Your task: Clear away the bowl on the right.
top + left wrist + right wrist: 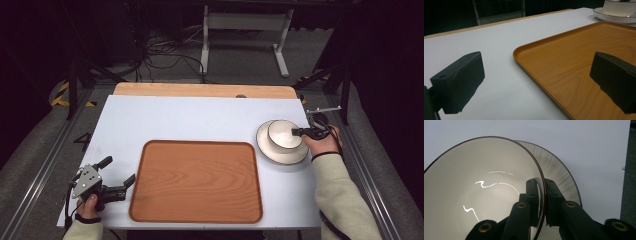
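Note:
A white bowl [284,134] sits on a white plate [280,155] at the right of the white table, beside a wooden tray [196,181]. My right gripper [296,132] is shut on the bowl's rim at its right side. In the right gripper view the bowl [476,192] has a dark rim clamped in my right gripper [543,195], one jaw inside and one outside, with the plate [559,173] behind. My left gripper [120,172] stands open near the tray's left edge, low over the table. In the left gripper view its jaws frame the tray's corner [564,62], holding nothing.
The white table top [190,117] has a wooden strip along its far edge. Metal rails run down both sides of the table. Beyond it are a white stand, cables and dark floor. The tray's surface is bare.

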Available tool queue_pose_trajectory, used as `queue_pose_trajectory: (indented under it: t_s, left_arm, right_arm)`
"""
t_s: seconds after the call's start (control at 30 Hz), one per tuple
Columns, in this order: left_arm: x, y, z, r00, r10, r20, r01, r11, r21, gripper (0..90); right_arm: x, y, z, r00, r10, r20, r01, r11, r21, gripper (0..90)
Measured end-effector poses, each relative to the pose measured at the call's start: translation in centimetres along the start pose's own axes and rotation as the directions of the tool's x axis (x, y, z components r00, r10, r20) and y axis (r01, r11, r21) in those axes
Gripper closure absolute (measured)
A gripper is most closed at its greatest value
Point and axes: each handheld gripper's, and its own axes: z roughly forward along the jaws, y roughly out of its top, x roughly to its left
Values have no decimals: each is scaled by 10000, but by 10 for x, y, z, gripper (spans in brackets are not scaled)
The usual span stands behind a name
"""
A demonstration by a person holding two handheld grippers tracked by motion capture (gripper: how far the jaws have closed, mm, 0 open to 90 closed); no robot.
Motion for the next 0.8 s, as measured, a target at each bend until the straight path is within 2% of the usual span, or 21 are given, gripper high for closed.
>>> queue_pose_trajectory:
  t_s: [0.2,0.43,0.57,0.67,0.8]
  left_arm:
    - [0,0,0,10000,-2,-4,2,10000,1,3]
    - [0,0,0,10000,21,-3,-21,10000,4,3]
    - [0,0,0,10000,7,4,-7,10000,-3,3]
    - [0,0,0,10000,18,4,-18,10000,11,3]
    - [0,0,0,10000,24,-1,-24,10000,12,3]
  right_arm:
    - [0,1,0,9999,117,36,-117,9999,-1,832]
    - [0,1,-4,9986,535,45,-535,9986,13,829]
    - [1,3,-7,9987,488,113,-489,9988,99,826]
    - [3,5,-11,9989,444,125,-445,9990,83,823]
    - [4,9,-21,9981,617,24,-617,9981,-19,823]
